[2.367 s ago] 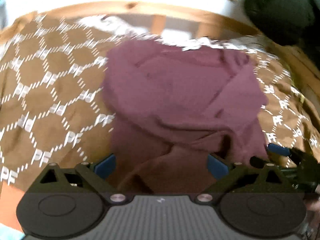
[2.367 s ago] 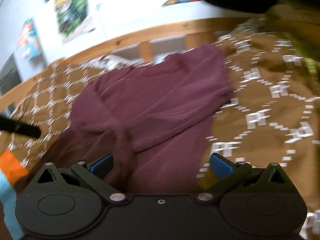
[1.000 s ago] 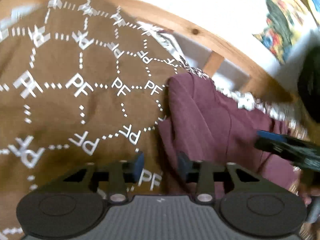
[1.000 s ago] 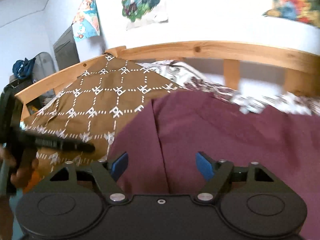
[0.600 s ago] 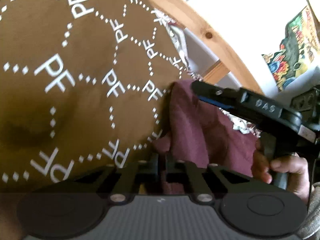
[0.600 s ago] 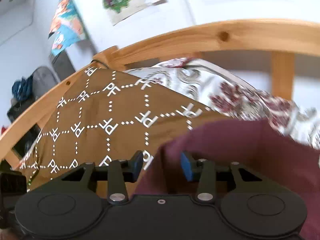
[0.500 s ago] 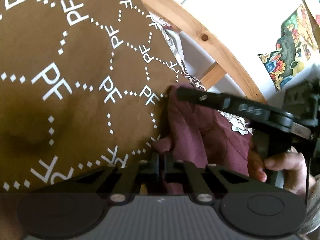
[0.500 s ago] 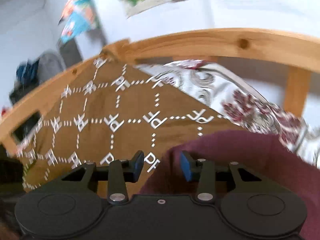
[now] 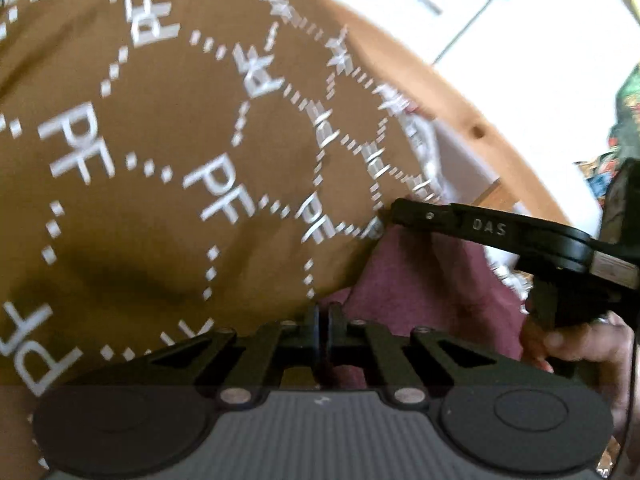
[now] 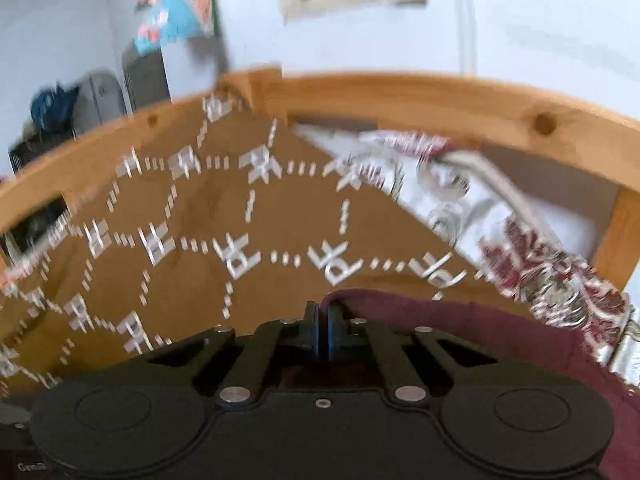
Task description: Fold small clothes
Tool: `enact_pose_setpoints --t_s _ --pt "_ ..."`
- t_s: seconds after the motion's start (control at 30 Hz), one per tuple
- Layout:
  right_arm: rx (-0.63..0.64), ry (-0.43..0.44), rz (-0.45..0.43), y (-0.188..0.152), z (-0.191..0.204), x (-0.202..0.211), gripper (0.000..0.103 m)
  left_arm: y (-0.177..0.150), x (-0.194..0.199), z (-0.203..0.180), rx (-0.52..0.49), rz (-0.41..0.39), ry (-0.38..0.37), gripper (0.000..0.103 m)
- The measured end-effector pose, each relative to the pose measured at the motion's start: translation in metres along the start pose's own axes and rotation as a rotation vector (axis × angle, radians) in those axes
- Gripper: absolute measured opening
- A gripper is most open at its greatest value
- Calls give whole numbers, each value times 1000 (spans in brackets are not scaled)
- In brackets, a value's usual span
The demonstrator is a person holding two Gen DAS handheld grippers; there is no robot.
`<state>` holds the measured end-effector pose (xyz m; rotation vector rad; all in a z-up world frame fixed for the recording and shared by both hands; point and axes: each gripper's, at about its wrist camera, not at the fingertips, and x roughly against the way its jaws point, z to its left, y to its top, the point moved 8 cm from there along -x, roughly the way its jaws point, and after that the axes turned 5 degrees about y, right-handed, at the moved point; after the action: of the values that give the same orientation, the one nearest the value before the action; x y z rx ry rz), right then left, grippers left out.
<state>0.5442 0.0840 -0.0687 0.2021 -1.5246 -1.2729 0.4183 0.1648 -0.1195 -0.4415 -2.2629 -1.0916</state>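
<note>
Right gripper (image 10: 322,312) fingers now pinch maroon garment (image 10: 460,320).

A home bedroom is showing here: a brown patterned bedspread (image 10: 192,240) is lying inside a wooden bed frame (image 10: 420,100), and posters (image 10: 176,8) are hanging on the white wall (image 10: 520,20).

Maroon knit-cloth garment (image 9: 432,280): soft, matt. Brown woven bedspread with white print (image 9: 160,200): matt cloth. Pale wooden bed rail (image 10: 440,100): smooth, knotted pine. Black plastic right gripper (image 10: 320,320): matt.
</note>
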Motion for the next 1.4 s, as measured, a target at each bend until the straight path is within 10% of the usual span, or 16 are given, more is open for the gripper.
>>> enact_pose_setpoints --t_s 0.17,0.43,0.53,0.77,1.03,1.4 --pt "-32 -17 -10 -12 -10 24 32 -3 -1 -4 -12 11 3 10" --pt "19 -87 -2 -88 -30 135 81 -11 31 -32 -200 -31 44 83" --pt "10 -107 27 -134 -24 174 93 -21 52 -45 -310 -59 50 90" --pt "140 -208 137 -226 13 234 101 -88 91 -66 -521 60 6 93" --pt "119 -357 194 -291 17 272 102 -156 99 -58 -686 216 123 92" --pt "-15 -310 110 -325 51 350 102 -162 166 -30 -711 233 141 102"
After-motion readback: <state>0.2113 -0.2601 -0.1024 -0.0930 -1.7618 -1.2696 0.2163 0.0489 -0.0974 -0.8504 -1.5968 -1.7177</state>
